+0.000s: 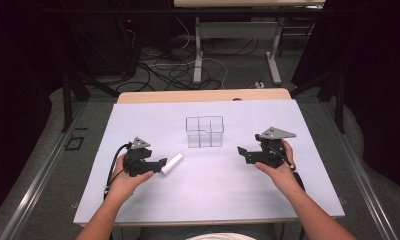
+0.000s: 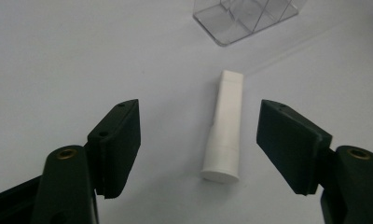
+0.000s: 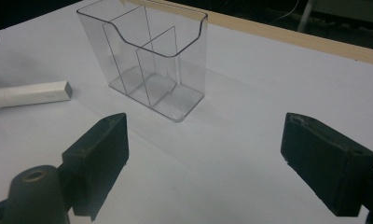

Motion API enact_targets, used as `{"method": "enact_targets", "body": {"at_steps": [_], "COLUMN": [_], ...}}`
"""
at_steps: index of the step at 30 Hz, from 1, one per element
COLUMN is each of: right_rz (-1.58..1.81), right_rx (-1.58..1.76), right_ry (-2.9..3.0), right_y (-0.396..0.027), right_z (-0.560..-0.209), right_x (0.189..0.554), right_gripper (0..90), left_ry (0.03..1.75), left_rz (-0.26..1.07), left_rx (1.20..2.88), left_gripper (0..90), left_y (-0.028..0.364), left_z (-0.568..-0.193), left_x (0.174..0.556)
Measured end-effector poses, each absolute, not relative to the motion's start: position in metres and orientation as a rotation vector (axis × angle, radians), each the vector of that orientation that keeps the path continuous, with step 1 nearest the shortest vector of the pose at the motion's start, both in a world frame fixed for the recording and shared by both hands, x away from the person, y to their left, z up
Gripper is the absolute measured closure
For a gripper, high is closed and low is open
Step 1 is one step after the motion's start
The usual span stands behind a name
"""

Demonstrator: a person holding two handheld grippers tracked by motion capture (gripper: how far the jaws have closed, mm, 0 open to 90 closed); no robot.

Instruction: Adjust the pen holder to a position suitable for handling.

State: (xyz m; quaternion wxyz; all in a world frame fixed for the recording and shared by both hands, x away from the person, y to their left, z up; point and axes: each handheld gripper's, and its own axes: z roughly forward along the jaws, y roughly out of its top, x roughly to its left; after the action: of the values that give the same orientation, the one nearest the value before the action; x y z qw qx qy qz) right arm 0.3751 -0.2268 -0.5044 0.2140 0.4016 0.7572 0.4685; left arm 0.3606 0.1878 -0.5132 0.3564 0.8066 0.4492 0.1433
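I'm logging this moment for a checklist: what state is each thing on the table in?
white tube: lying flat on the table, between the left tongs' jaws, untouched.
clear divided organizer: upright, empty.
left tongs: open, straddling the tube.
right tongs: open, holding nothing.

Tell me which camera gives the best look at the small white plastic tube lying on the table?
The left gripper view: the small white plastic tube lies close between open jaws, untouched. The high view shows it tiny; the right gripper view shows it sideways at the left edge.
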Motion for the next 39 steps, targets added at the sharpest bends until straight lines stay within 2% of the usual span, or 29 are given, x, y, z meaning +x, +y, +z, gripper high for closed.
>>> {"method": "enact_targets", "body": {"at_steps": [12,21,29,39], "right_rz": [1.296,1.291,1.284,1.284], "right_rx": [1.137,1.13,1.128,1.136], "right_ry": [2.117,2.132,2.133,2.129], "right_y": [-0.227,-0.225,-0.225,-0.227], "right_z": [-0.508,-0.511,-0.511,-0.511], "right_x": [0.377,0.378,0.377,0.378], "right_gripper": [14.9,15.0,15.0,15.3], "left_ry": [1.217,1.19,1.169,1.169], "left_rz": [0.305,0.294,0.264,0.234], "left_rx": [2.184,2.326,2.381,2.411], "left_gripper": [38.5,50.7,59.6,63.1], "left_y": [0.173,0.162,0.153,0.152], "left_z": [-0.527,-0.53,-0.531,-0.532], "left_x": [0.358,0.362,0.372,0.377]}}
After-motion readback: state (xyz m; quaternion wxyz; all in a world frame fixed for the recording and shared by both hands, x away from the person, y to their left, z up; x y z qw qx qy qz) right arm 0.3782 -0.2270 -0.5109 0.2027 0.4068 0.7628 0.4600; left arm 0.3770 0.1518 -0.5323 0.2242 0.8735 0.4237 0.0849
